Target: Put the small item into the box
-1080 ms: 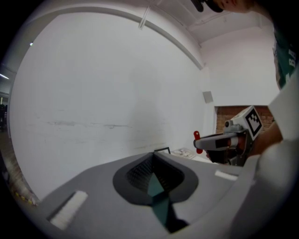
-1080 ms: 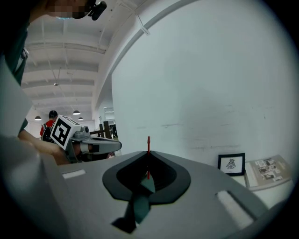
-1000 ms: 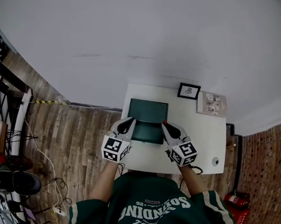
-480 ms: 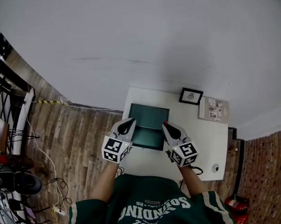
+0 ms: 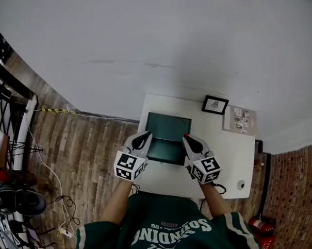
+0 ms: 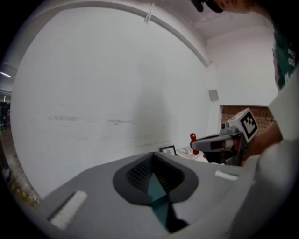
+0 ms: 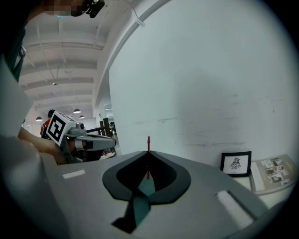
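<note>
R claw (image 7: 148, 153) is clenched on the small red item (image 7: 148, 142), a thin red piece pinched btwn the jaw tips & poking out just past them. L claw (image 6: 153, 155) is clenched too, jaws pressed together w/ nothing btwn them; only a teal sliver of the green box (image 5: 169, 127) shows through the gap lower down. In the head view both claws hang over that box, which sits on the white table (image 5: 227, 157). L claw's tip is at the box's left edge and R claw's tip at its right edge, so the box lies btwn the two tips & just ahead of them. The red item sits right at R claw's tip, above the box's right rim; can't tell if it touches the box. Each claw's marker cube (image 5: 128, 165) is at its rear end, facing up. Ahead of R claw & off to its right, a framed picture (image 5: 215, 104) stands upright at the table's far edge, w/ a leaflet (image 5: 240, 120) lying just beside it, both apart from the box. From L claw's view, R claw shows off to the right w/ the red piece at its tip. From R claw's view, L claw shows off to the left.
</note>
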Tool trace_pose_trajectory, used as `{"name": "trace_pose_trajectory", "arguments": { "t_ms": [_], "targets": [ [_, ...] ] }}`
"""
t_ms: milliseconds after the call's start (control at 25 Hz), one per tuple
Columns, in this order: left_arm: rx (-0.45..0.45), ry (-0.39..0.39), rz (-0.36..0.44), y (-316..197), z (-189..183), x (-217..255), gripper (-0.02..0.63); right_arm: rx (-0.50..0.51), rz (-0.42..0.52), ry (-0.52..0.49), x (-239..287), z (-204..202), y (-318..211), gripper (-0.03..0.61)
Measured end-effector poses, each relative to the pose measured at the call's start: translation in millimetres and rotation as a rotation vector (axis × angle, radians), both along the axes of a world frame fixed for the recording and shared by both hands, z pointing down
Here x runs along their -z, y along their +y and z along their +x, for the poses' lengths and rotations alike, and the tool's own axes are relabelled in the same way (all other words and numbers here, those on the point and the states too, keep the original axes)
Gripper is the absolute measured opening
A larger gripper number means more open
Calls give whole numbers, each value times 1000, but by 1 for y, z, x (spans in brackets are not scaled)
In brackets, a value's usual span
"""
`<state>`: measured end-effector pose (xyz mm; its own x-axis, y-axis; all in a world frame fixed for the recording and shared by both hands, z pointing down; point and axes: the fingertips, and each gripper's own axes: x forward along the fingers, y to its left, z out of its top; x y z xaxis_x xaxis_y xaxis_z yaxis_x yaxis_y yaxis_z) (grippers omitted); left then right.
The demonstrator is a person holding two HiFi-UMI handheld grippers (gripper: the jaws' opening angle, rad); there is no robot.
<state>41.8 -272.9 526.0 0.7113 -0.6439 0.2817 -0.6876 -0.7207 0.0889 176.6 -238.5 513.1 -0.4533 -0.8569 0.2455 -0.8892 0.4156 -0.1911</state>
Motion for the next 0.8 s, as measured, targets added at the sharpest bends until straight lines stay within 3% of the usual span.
{"name": "trace_pose_trajectory", "arguments": {
  "t_ms": [800],
  "targets": [
    [28, 7, -98, 33, -47, -45, 51, 24, -213, 80, -98, -32, 47, 12]
  ]
}}
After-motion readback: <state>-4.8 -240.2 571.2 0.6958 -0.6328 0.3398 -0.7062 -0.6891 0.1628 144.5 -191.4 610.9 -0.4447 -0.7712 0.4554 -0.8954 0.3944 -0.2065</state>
